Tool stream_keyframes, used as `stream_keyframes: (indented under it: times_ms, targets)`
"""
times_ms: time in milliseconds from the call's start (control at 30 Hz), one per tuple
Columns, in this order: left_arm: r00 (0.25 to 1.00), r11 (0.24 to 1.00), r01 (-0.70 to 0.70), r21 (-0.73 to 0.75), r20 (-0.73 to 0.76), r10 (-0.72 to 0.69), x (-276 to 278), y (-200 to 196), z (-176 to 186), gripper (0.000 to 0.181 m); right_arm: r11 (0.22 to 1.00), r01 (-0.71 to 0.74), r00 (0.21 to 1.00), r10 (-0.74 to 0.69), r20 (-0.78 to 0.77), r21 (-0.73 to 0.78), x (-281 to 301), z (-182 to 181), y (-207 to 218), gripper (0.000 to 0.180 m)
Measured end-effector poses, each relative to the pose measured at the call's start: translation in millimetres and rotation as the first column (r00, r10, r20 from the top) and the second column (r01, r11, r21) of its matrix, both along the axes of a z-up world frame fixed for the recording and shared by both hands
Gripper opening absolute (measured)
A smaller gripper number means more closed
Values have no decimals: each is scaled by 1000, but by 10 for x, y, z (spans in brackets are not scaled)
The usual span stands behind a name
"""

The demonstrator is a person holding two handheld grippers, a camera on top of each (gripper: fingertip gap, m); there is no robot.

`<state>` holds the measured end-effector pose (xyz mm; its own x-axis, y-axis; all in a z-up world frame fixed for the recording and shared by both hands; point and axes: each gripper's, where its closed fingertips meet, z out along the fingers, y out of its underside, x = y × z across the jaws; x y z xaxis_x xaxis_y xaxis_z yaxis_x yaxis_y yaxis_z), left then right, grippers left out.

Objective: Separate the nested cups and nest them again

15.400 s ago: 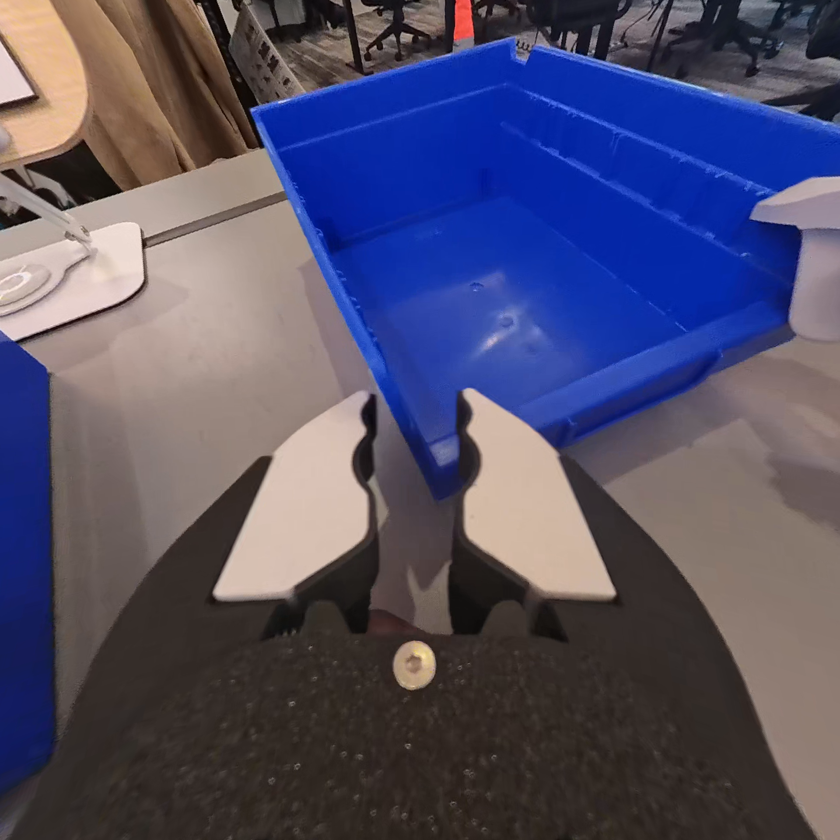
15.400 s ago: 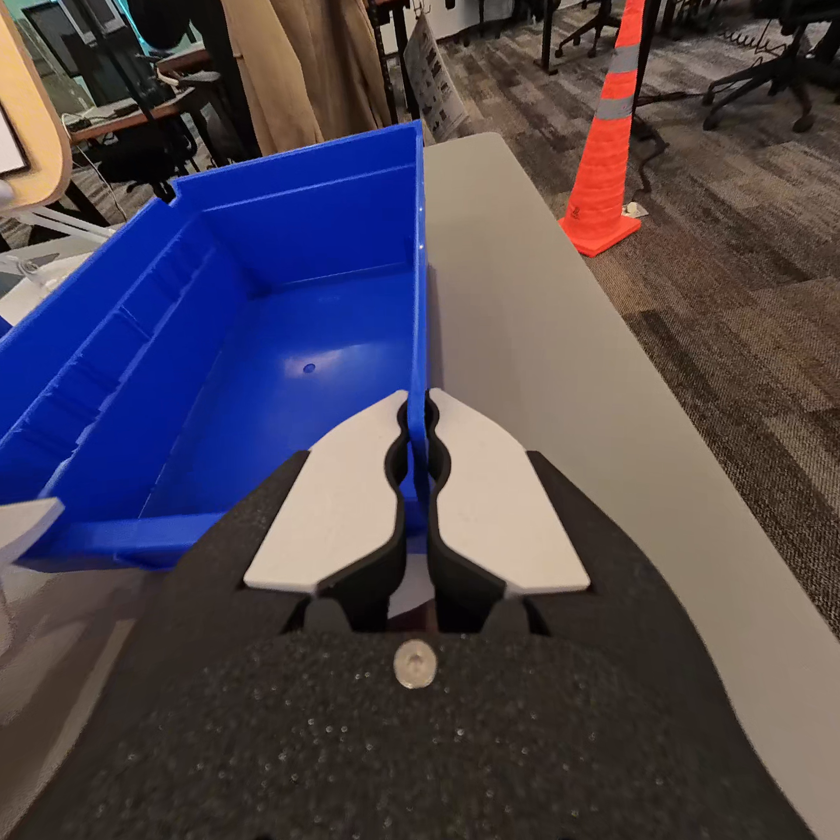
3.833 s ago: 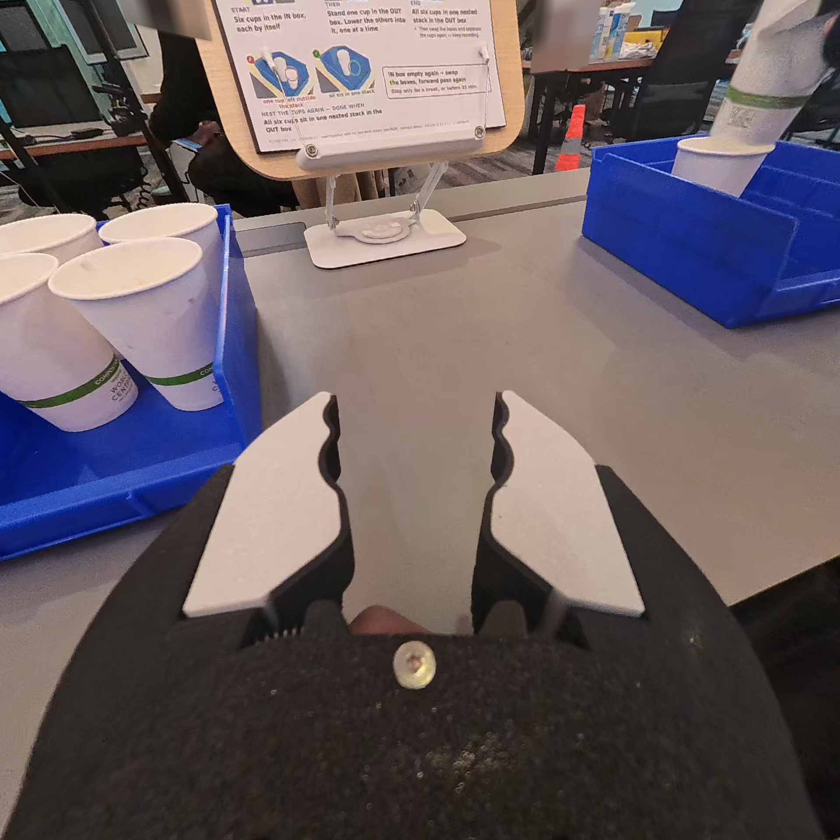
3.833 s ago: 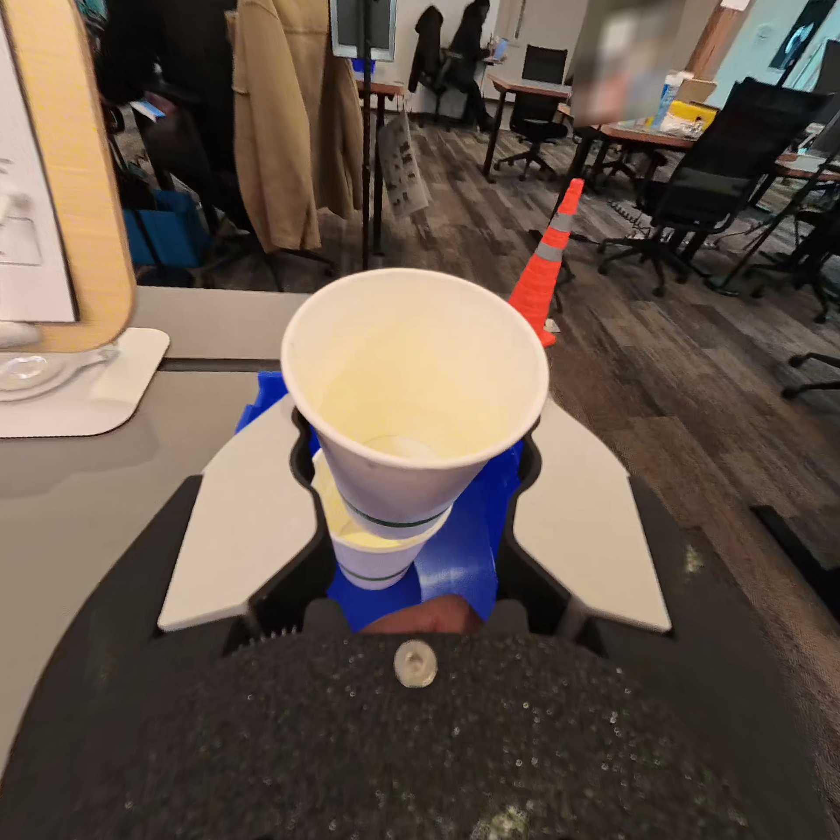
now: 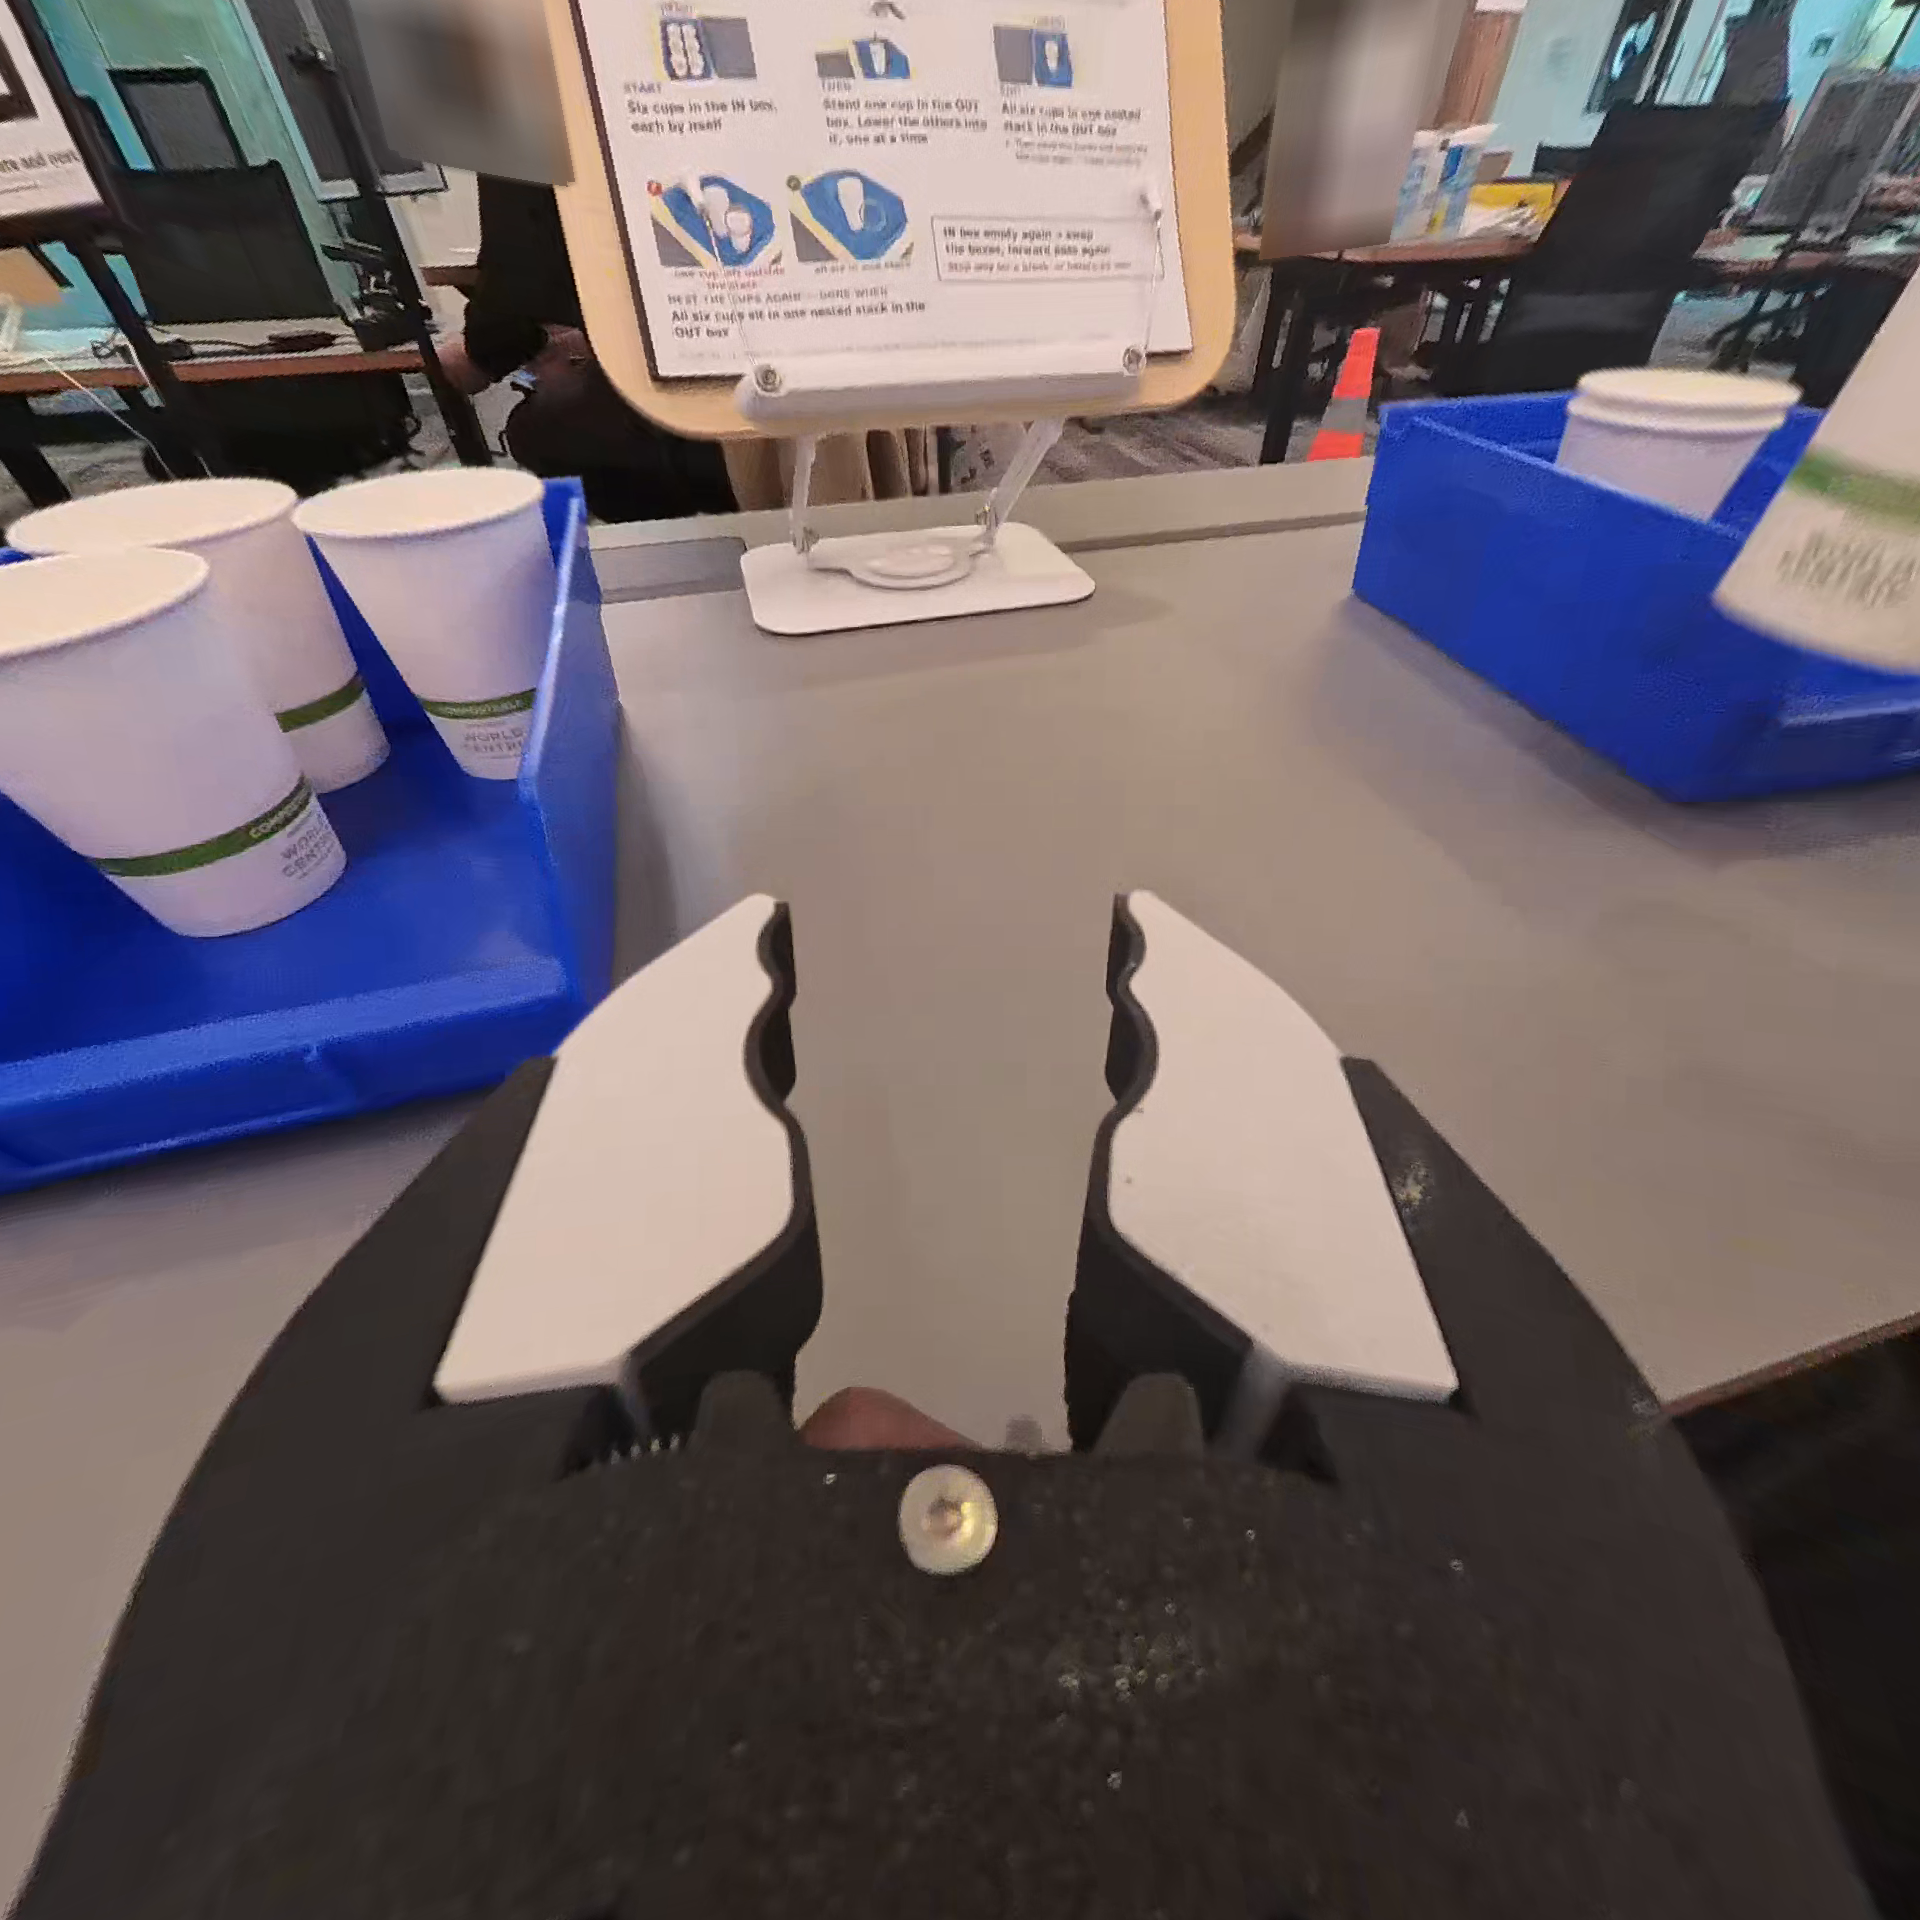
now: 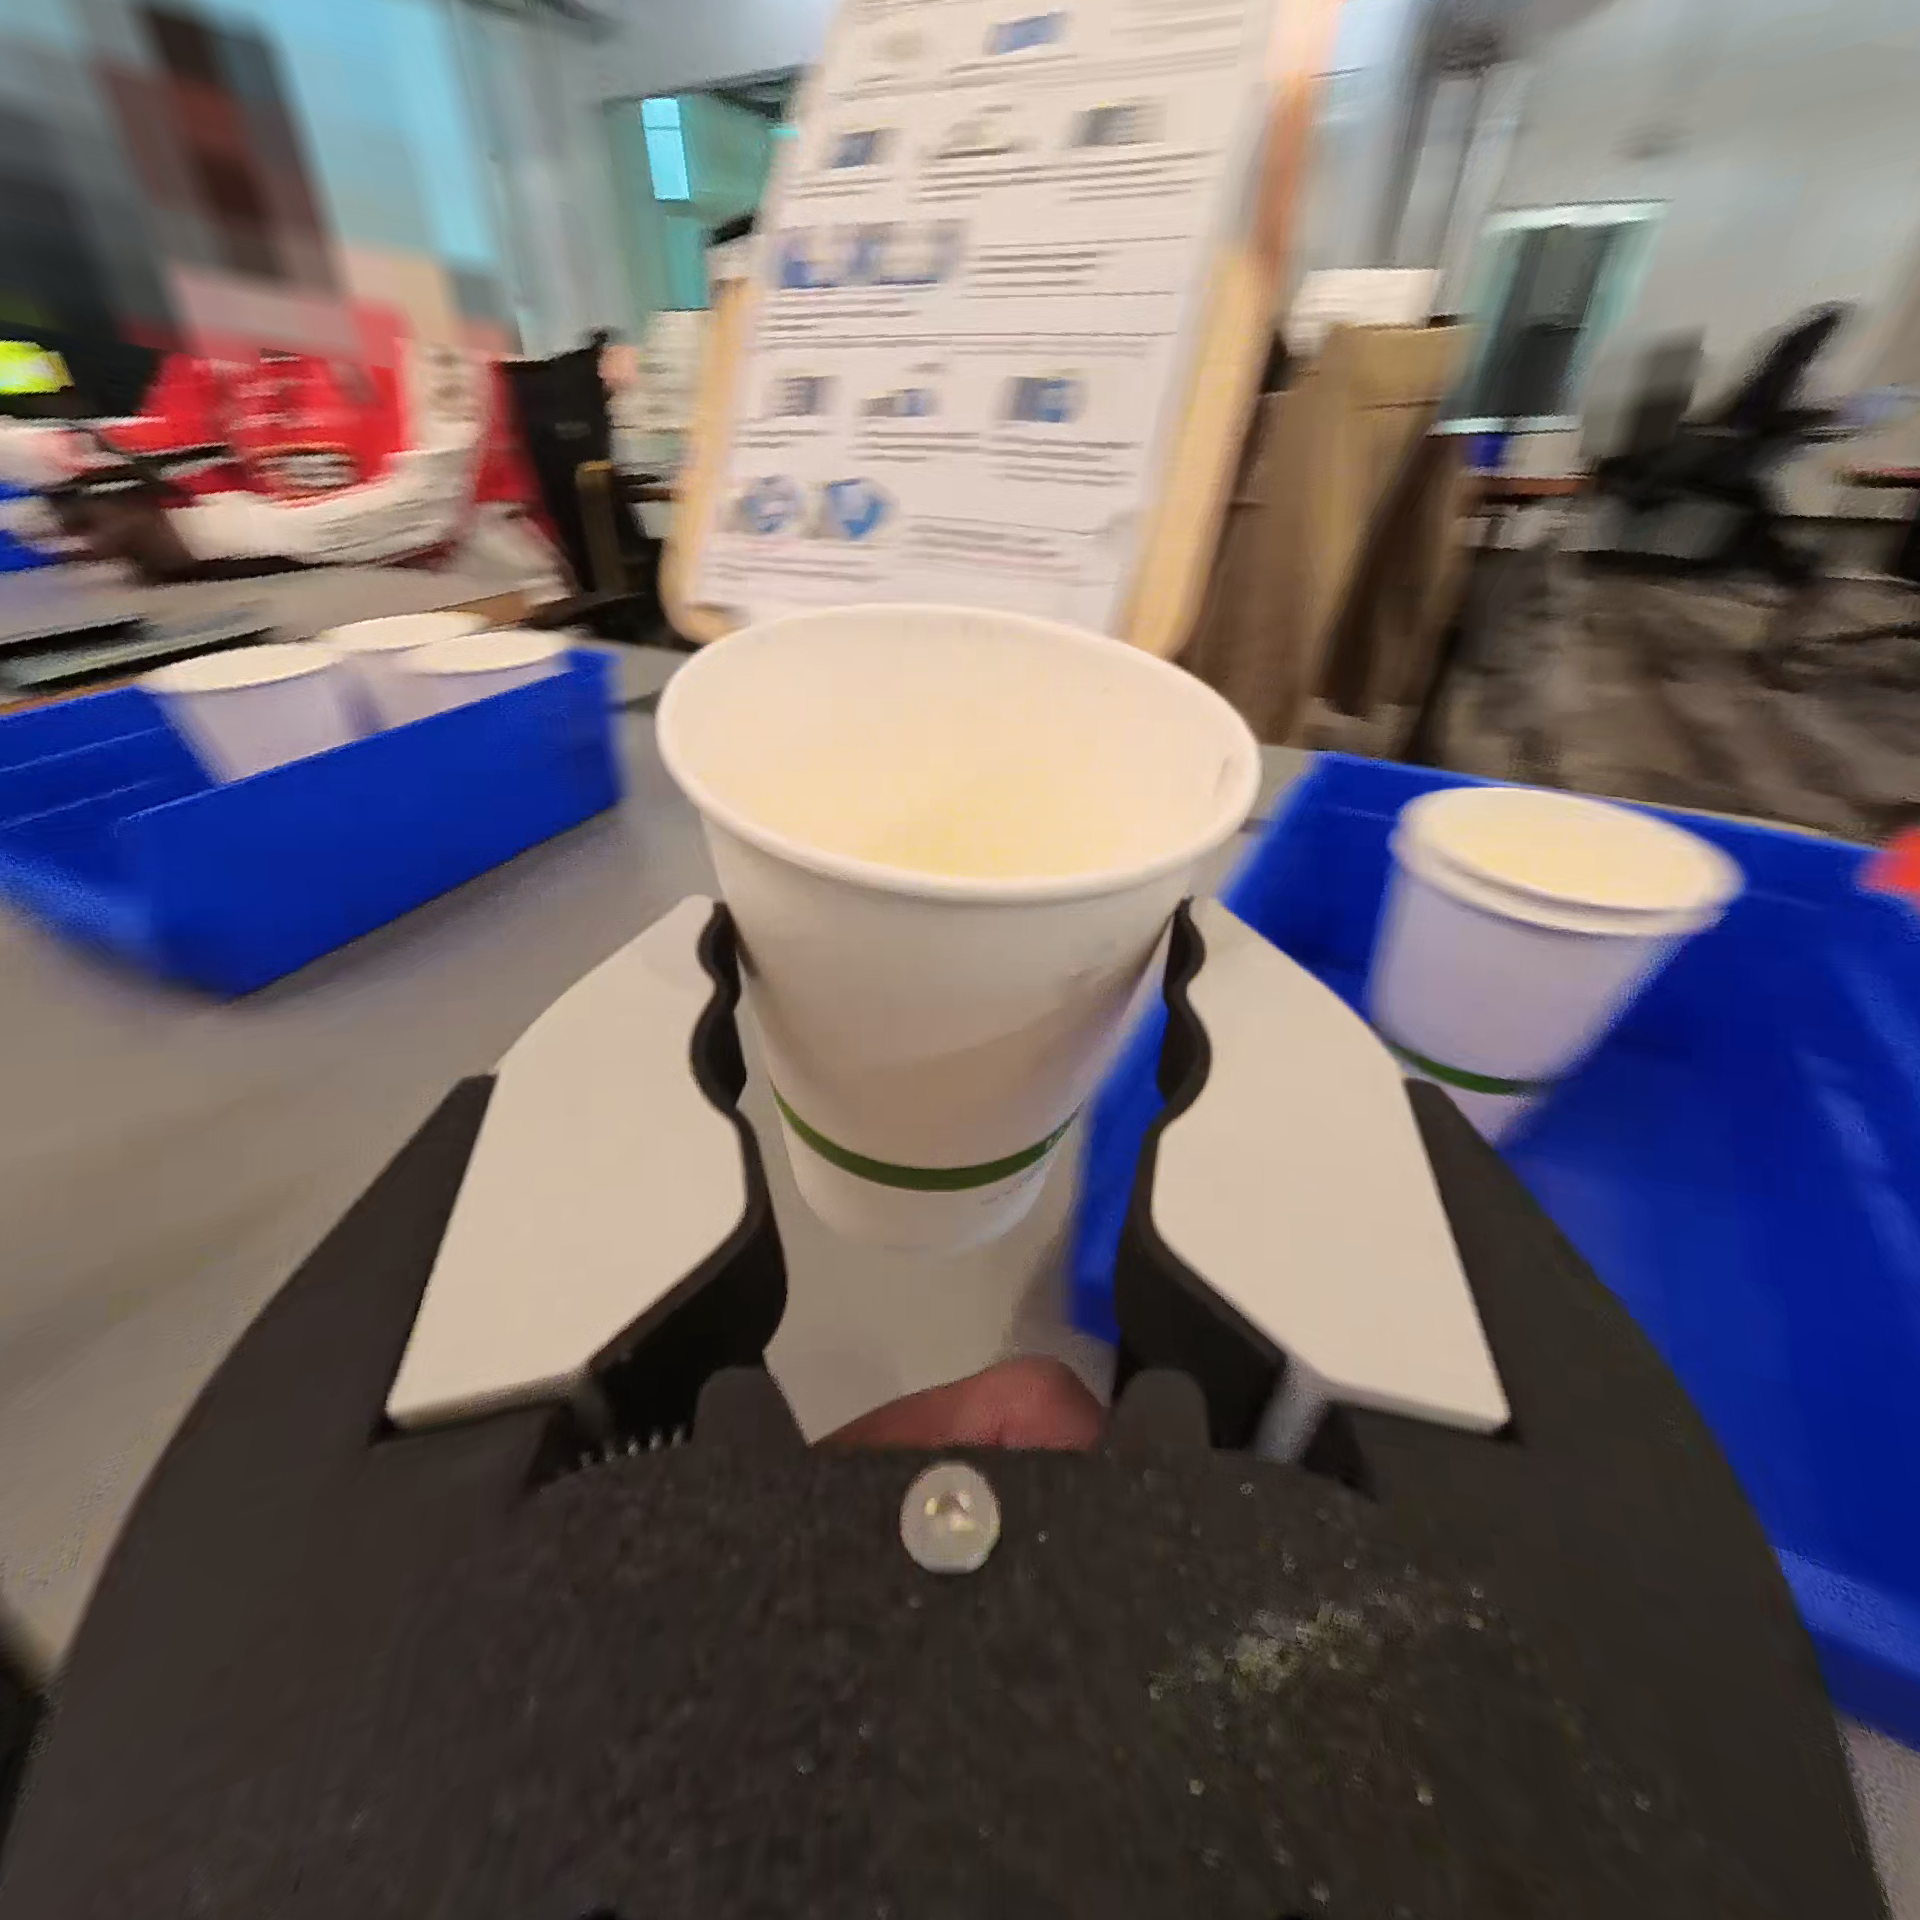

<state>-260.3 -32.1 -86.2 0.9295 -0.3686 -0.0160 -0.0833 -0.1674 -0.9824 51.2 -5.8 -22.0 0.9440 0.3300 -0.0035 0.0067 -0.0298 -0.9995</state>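
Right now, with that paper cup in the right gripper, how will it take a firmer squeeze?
The paper cup looks thin-walled and empty, so a firmer squeeze from the right gripper would probably dent it. Its taper narrows downward, so it may slip through the fingers. It is likely very light and would tip easily once set down.

White paper cup (image 6: 951, 935) with a green band near its base: upright, mouth open, empty, held off the grey table (image 5: 1039, 810) between the right gripper's (image 6: 951, 1023) fingers. Just left of the right blue bin (image 6: 1714, 1195).

Nested stack of like cups (image 6: 1527, 935): upright inside the right blue bin, rims layered.

Three single cups (image 5: 156, 738), (image 5: 223, 613), (image 5: 447, 613): upright, apart, in the left blue bin (image 5: 312, 1039), well apart from the right blue bin.
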Motion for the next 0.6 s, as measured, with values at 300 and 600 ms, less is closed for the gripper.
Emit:
stream_keyframes:
  times_ms: [300,600]
  targets:
    - [993,995,100,5,-66,-100,266,-131,-56,56,899,438,899,-438,-5,12,1236,595,1057,79]
    - [994,995,95,30,-58,-93,116,-130,44,55,835,535,842,-516,159,-127,1595,152,1820,79]
